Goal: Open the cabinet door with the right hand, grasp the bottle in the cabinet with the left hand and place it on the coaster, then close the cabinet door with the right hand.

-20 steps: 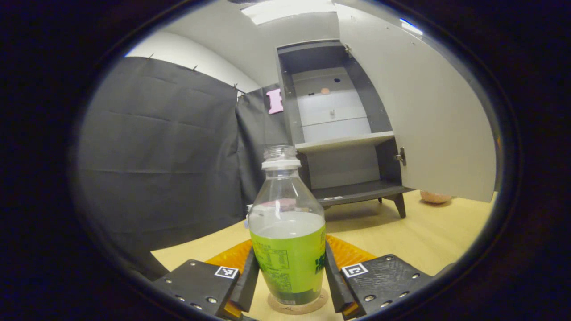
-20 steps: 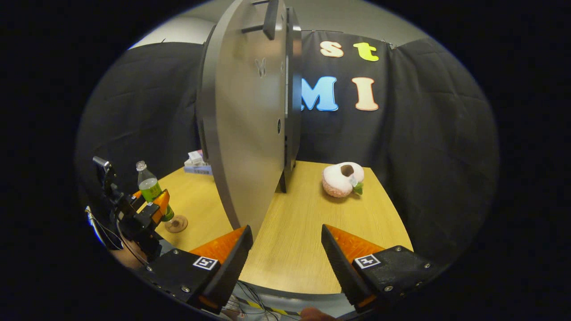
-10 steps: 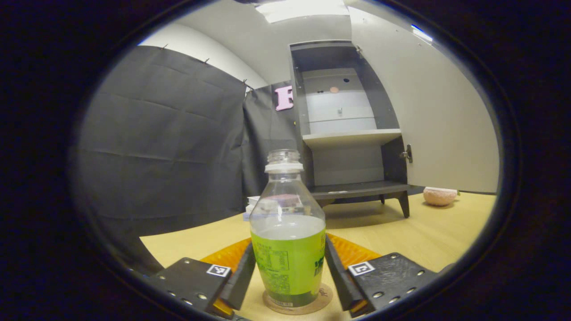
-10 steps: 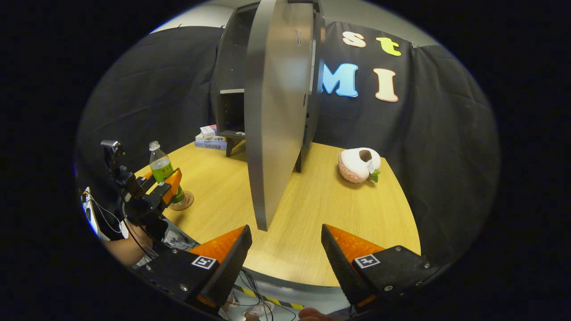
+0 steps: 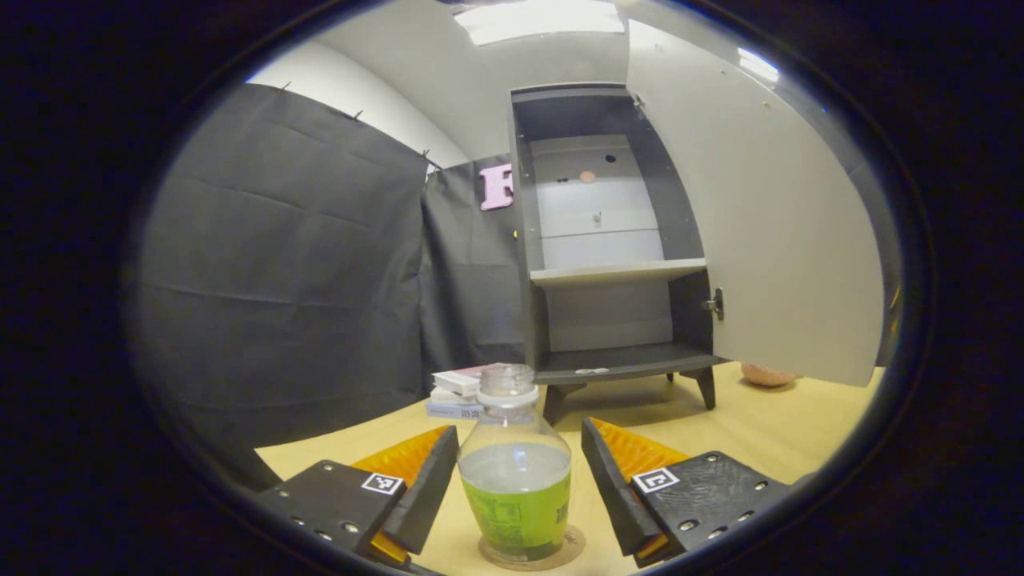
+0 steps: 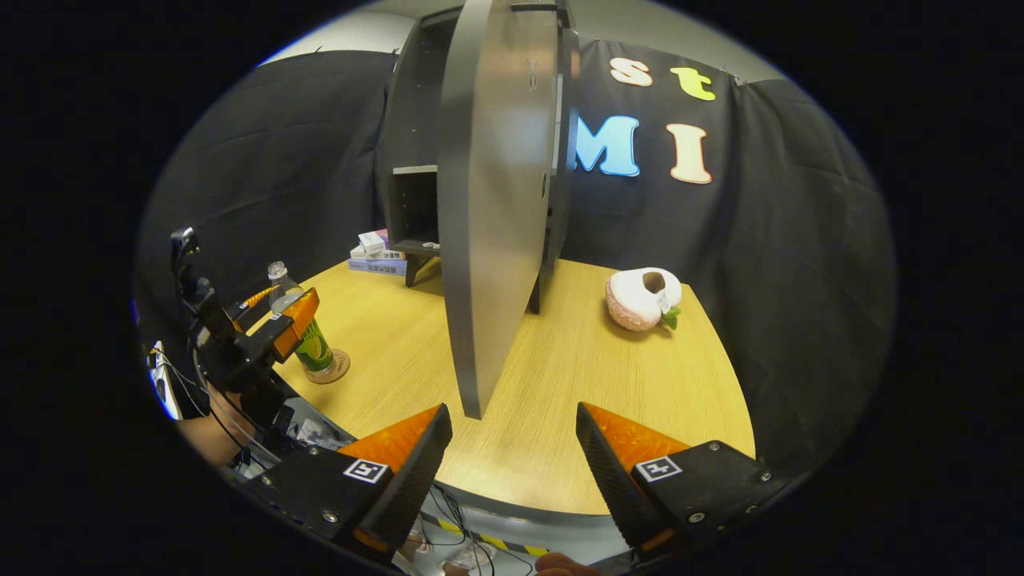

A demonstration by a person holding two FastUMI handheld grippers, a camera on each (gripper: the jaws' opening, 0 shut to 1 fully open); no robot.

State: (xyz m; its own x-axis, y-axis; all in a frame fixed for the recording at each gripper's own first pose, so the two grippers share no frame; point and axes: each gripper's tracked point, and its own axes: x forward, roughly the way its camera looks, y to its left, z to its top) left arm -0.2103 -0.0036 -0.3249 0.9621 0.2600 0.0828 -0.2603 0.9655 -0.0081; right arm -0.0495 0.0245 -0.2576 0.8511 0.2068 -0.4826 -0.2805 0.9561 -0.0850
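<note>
A clear bottle [image 5: 516, 480] with a green label and some liquid stands upright on a round coaster [image 5: 572, 546]. My left gripper [image 5: 520, 429] is open, one finger on each side of the bottle with a gap on both sides. In the right gripper view the bottle [image 6: 308, 340] and coaster [image 6: 342, 374] sit at the table's left, with the left gripper [image 6: 272, 316] around the bottle's upper part. The dark cabinet [image 5: 608, 240] stands behind, its pale door [image 5: 768, 224] swung open. My right gripper [image 6: 512, 412] is open and holds nothing, short of the door's [image 6: 488, 200] edge.
A pink plush toy [image 6: 644, 298] lies on the wooden table [image 6: 608, 400] right of the cabinet [image 6: 412, 120]. A small stack of boxes [image 5: 456, 394] rests left of the cabinet's legs. The table's near edge runs just ahead of my right fingers.
My left gripper has opened off the bottle and drawn back and up; the bottle stays on the coaster. My right gripper backed away from the door, then held still.
</note>
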